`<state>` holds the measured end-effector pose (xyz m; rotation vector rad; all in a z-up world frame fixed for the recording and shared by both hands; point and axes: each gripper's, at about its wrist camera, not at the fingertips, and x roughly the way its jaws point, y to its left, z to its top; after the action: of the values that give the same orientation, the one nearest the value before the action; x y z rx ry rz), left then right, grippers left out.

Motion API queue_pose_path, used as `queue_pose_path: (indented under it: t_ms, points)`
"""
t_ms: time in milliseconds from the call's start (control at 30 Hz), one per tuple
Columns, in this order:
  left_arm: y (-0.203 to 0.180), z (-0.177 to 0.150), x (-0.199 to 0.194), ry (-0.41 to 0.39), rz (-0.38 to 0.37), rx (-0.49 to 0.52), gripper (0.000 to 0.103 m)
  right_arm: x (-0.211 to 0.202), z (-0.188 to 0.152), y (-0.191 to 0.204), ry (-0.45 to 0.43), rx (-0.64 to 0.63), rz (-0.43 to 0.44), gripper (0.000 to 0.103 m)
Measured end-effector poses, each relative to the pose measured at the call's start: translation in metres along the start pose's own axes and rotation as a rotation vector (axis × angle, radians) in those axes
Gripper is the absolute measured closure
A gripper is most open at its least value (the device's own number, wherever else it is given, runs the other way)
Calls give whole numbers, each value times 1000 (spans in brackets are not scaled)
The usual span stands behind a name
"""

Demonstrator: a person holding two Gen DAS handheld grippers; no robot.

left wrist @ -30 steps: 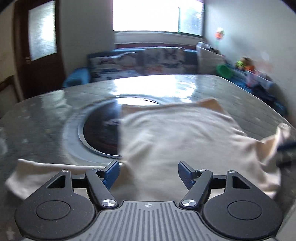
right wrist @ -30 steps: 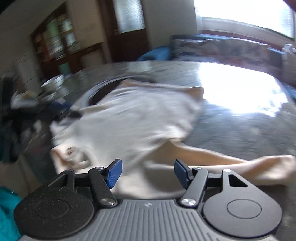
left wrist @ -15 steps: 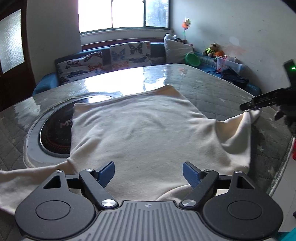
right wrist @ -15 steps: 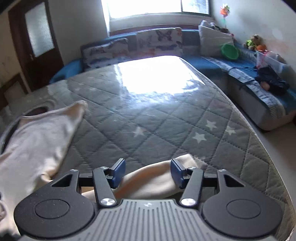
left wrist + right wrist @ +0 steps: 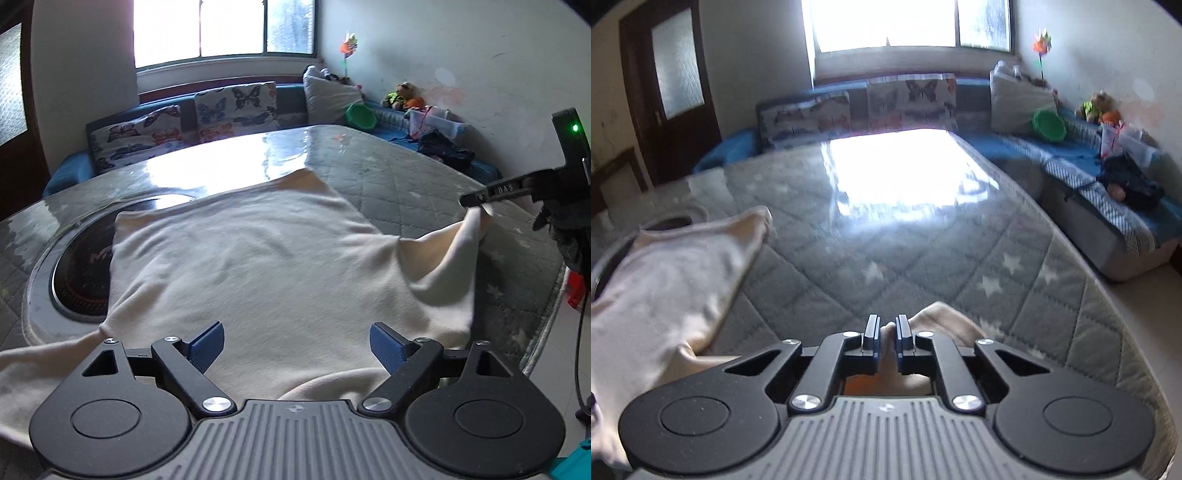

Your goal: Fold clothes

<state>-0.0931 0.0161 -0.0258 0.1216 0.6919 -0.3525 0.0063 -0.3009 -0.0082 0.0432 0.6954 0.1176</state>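
From the left wrist, one cream long-sleeved cotton garment (image 5: 258, 266) lies flat on the grey quilted, star-patterned bench (image 5: 424, 184), body running away toward the window, its two sleeves stretched left and right. The left gripper (image 5: 297, 341) hovers above its near edge, fingers spread wide, having just been opening, gripping nothing. From the right wrist, the right gripper (image 5: 885, 332) has just closed, fingers pinching the right sleeve's end.
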Motion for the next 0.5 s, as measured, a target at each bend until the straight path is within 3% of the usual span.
queue_pose_path:
  t_ms: [233,500]
  points:
    - [-15,9,8,0,-53,39,14,-38,5,1,-123,8,-29,97]
    - [-36,14,18,19,-141,90,14,-53,-39,-43,-21,126,-189,93]
